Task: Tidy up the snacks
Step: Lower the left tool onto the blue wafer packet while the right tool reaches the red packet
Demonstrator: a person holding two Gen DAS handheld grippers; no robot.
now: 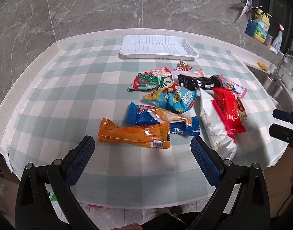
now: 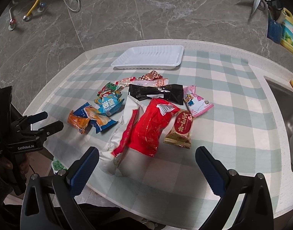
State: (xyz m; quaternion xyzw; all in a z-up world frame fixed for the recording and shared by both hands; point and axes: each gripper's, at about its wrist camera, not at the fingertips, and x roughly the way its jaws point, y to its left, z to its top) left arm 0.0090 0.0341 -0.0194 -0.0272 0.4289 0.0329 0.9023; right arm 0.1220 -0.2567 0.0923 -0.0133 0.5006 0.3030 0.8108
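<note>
Both grippers hover level at the near edge of the checked cloth (image 1: 73, 88), jaws spread wide, holding nothing: left gripper (image 1: 142, 146) before the orange packet (image 1: 134, 134), right gripper (image 2: 147, 157) before the red packet (image 2: 152, 126). Beyond the snack heap lies the white tray (image 1: 157, 47).

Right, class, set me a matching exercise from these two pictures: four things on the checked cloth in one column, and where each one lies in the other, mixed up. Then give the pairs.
Things:
1. white tray
2. orange packet
3. black packet
4. gold packet

Places:
A. nearest the open left claw
B. at the far edge of the cloth, with nothing in it
C. beside the red packet, near the open right claw
D. across the far end of the red packet

Pairs: 1-B, 2-A, 3-D, 4-C
</note>
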